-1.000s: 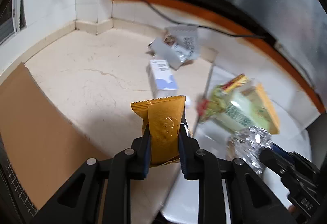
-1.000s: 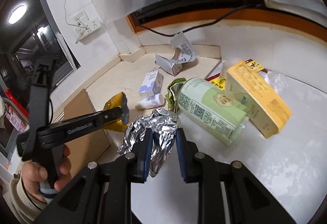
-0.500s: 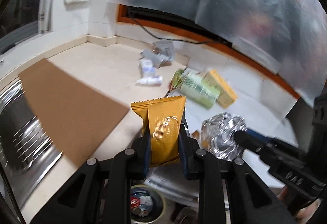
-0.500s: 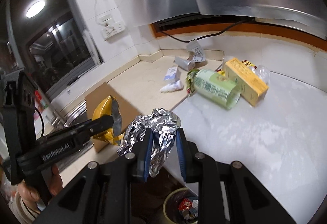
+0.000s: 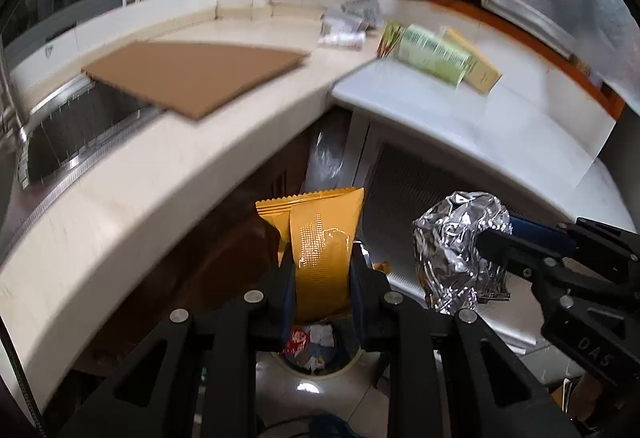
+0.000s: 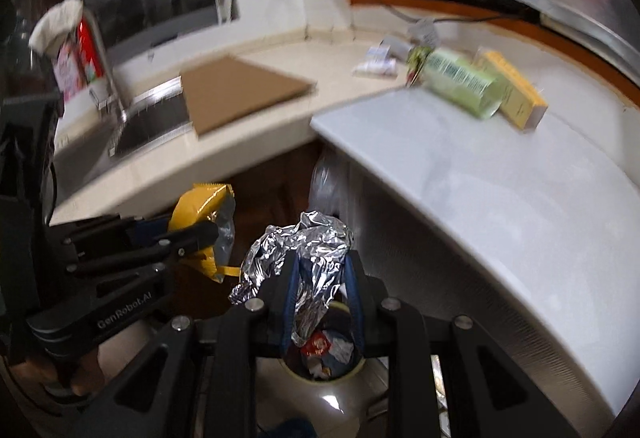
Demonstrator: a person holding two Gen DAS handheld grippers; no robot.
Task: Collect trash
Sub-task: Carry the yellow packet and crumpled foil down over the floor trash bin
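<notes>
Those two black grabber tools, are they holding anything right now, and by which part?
Yes. The left gripper pinches a yellow snack wrapper by its lower half. The right gripper clamps a crumpled foil ball around its lower middle. Both hang above the trash bin.

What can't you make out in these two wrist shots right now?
- Trash bin: left wrist view, the left gripper and yellow wrapper cover most of it.
- Bin contents: right wrist view, the foil ball in the right gripper hides part.
- Print on the green carton and yellow box: motion blur.
</notes>
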